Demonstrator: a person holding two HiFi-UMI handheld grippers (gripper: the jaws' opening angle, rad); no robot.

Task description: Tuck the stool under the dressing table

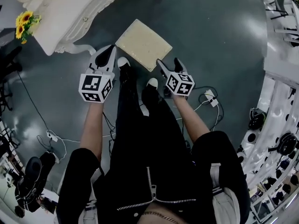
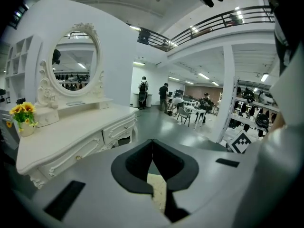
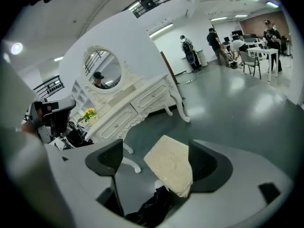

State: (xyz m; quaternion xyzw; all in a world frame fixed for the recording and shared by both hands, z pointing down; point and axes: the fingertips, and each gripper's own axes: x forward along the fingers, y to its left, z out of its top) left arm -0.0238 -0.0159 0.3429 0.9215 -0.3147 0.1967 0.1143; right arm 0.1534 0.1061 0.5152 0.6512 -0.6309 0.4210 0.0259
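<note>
The stool (image 1: 142, 45), with a square cream cushion, stands on the grey floor just out from the white dressing table (image 1: 70, 13). My left gripper (image 1: 106, 54) hovers off the stool's near left corner. Its jaws meet in a closed line in the left gripper view (image 2: 152, 148), with a strip of cushion (image 2: 159, 190) showing below them. My right gripper (image 1: 170, 65) hangs at the stool's near right corner with its jaws wide apart. In the right gripper view (image 3: 156, 163) the cushion (image 3: 168, 163) lies beyond the gap, and neither pad presses on it.
A vase of yellow flowers (image 1: 23, 24) and an oval mirror (image 2: 73, 63) stand on the dressing table. The person's white-toed shoes (image 1: 124, 62) are right behind the stool. Cables and a power strip (image 1: 210, 98) lie on the floor at the right, beside shelving (image 1: 280, 139).
</note>
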